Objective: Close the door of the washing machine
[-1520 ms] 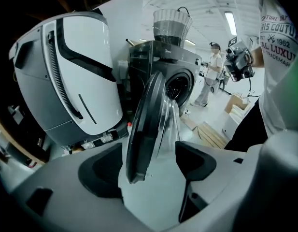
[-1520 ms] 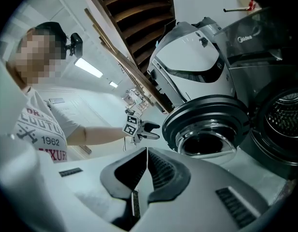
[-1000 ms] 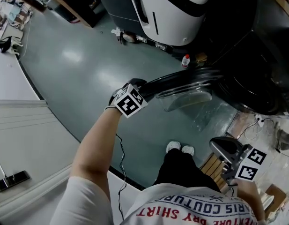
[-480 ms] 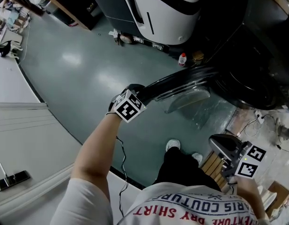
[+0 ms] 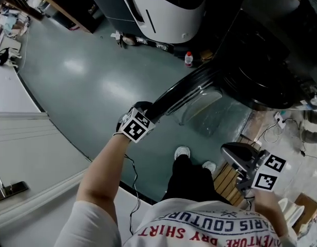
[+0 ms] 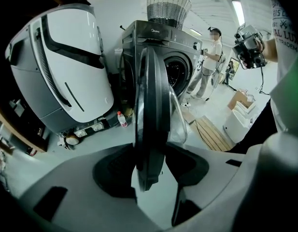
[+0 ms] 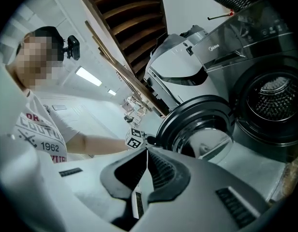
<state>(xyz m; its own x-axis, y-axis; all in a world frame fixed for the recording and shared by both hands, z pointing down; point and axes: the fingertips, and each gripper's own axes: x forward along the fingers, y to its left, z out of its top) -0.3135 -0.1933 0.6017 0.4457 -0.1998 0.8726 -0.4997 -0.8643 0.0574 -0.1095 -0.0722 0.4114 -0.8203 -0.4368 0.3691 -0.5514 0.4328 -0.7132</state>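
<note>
Item: round black-rimmed door [image 5: 185, 88] with clear glass bowl, half open, well apart from the dark grey front-loading washing machine [image 5: 261, 78].
Left gripper [image 5: 147, 107]: jaws closing on the door's outer rim, pads at both faces.
Right gripper [image 5: 236, 153]: jaws together, empty, held aside.
Step, as judged: swinging the door shut.
Next, likely: carry the rim to the drum mouth and press until latched.

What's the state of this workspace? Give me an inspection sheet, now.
Surface: glossy grey-green floor.
Job's things: washing machine; door standing partly open.
Clutter: small bottle by the machine; wooden slats near the feet.
Tongs: left tongs closing on the door's edge; right tongs shut, empty.
Cables: thin cable hanging under the left arm.
Surroundings: large white appliance; wire basket atop the washer; second person behind.
</note>
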